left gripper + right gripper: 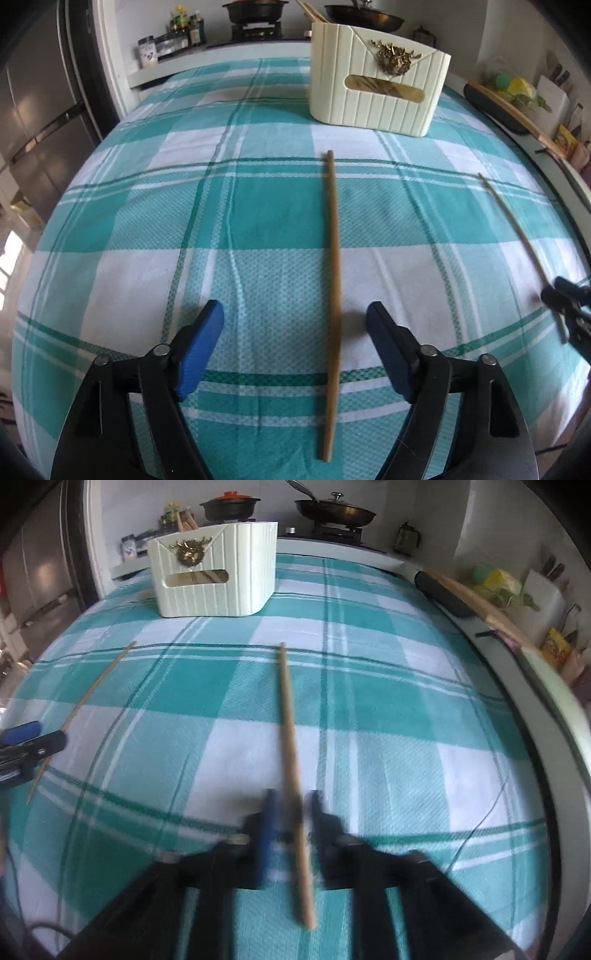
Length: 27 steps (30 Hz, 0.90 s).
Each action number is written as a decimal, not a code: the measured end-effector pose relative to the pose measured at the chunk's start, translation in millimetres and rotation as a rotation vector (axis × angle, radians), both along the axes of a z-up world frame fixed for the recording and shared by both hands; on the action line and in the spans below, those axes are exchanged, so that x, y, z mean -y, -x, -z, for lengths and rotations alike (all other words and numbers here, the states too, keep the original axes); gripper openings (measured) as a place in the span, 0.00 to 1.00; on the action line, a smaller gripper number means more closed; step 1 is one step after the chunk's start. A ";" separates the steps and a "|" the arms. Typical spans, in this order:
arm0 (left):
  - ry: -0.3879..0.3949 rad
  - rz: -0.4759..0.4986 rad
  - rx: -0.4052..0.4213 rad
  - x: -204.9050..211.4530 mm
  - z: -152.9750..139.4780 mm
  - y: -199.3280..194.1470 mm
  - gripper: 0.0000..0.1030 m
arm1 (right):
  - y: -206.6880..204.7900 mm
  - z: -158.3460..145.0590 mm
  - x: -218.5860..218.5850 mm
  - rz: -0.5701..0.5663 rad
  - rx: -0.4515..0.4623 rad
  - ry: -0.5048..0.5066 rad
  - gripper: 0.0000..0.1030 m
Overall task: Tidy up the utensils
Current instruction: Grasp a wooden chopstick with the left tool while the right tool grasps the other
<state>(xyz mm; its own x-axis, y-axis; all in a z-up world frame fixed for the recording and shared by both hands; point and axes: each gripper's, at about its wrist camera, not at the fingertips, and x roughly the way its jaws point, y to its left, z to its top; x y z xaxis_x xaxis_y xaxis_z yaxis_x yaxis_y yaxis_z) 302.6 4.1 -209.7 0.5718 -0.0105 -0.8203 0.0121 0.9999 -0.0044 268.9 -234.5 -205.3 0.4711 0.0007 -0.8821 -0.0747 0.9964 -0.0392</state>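
Observation:
Two wooden chopsticks lie on a teal and white checked tablecloth. In the left wrist view, one chopstick (334, 251) lies lengthwise between the wide-open blue fingers of my left gripper (295, 321), untouched. In the right wrist view, my right gripper (291, 805) is blurred, its blue fingers closed in tight on both sides of the other chopstick (291, 760). A cream ribbed utensil holder (378, 74) with a gold crest stands at the far side, also in the right wrist view (214, 572), with wooden utensils inside.
A stove with a black pot (229, 506) and a frying pan (334, 511) sits behind the table. A fridge (40, 110) stands at left. A cutting board (476, 602) and clutter line the right counter. A thin cable (480, 823) trails on the cloth.

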 end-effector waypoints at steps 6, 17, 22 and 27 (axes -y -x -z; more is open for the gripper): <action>-0.025 -0.007 -0.002 2.1 4.4 -3.0 0.93 | 3.0 6.8 4.7 -0.011 0.029 -0.024 0.62; -0.028 -0.012 -0.001 1.9 5.9 -3.6 0.97 | 5.1 9.9 3.3 -0.021 0.074 -0.028 0.64; -0.028 -0.012 -0.001 2.3 6.3 -3.8 0.98 | 5.4 9.8 3.1 -0.020 0.076 -0.029 0.64; -0.019 -0.006 -0.006 1.9 6.6 -4.2 0.98 | 5.4 10.0 2.6 -0.019 0.069 -0.030 0.64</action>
